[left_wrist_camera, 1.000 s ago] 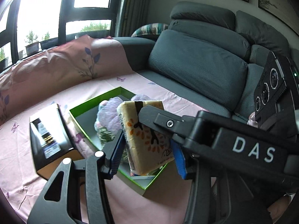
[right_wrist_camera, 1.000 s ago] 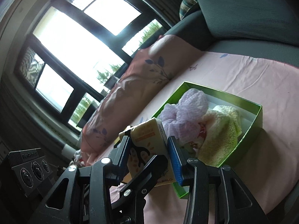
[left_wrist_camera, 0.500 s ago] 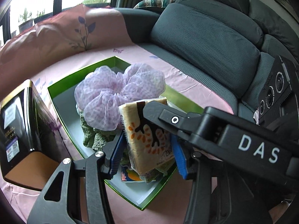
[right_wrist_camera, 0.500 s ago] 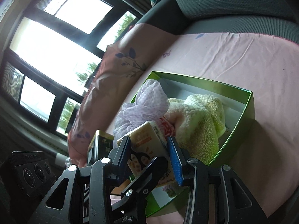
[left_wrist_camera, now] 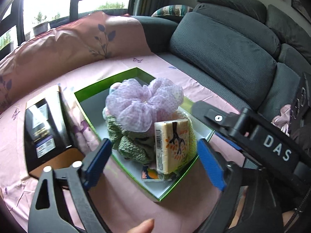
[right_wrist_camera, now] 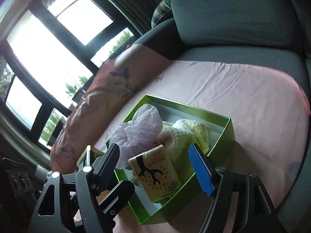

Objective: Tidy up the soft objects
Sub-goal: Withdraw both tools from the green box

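Black carton (left_wrist_camera: 45,128) at nine o'clock of the green box (left_wrist_camera: 93,91), then left gripper (left_wrist_camera: 153,161) and right gripper (right_wrist_camera: 155,165) both opening, pads clear of the tissue pack (left_wrist_camera: 171,145) standing upright between them in the box's near corner, at five o'clock of the lilac mesh puff (left_wrist_camera: 143,101).

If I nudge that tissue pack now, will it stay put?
Probably not. The tissue pack stands on end, leaning on the soft towels in the green box, so it may tip. It looks light and squashy, and its glossy wrap could be slippery.
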### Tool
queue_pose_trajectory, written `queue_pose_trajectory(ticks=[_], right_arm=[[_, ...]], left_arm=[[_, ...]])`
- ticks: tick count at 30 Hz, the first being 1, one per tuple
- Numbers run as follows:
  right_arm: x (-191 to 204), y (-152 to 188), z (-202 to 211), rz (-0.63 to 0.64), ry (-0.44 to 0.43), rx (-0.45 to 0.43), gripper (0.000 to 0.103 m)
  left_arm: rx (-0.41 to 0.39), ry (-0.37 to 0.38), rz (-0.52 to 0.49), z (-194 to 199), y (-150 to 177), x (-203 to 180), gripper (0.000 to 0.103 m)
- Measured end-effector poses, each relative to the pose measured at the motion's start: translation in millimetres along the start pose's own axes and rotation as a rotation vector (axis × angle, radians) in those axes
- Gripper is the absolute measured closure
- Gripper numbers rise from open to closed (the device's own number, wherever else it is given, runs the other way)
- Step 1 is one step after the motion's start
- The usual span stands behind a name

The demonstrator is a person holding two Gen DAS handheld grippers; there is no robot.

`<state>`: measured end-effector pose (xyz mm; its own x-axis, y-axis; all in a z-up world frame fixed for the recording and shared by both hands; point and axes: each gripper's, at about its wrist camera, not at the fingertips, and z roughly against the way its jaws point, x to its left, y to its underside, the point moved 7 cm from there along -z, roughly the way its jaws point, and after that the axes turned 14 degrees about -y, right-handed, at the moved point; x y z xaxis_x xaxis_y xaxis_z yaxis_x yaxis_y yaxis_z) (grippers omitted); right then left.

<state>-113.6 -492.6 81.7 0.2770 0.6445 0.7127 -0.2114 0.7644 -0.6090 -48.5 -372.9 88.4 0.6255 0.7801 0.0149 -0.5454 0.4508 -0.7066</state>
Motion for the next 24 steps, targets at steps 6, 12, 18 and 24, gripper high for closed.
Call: queue_pose_trajectory(ticks=[6, 12, 18, 24], right_arm=[[20, -3, 24, 0.055, 0.005, -0.046, 0.016], [35, 0, 40, 0.109, 0.026, -0.064, 0.016], [38, 2, 45, 0.129, 0.079, -0.07, 0.016], [39, 2, 49, 0.137, 0.094, -0.078, 0.016]], left_arm=[[-0.029, 0.004, 0.061, 28, -1, 18, 0.002], [-0.05, 0.006, 0.062, 49, 0, 27, 0.002], [-0.068, 0.006, 0.055, 60, 0, 31, 0.002], [-0.072, 0.032, 0.053, 66, 2, 33, 0.002]])
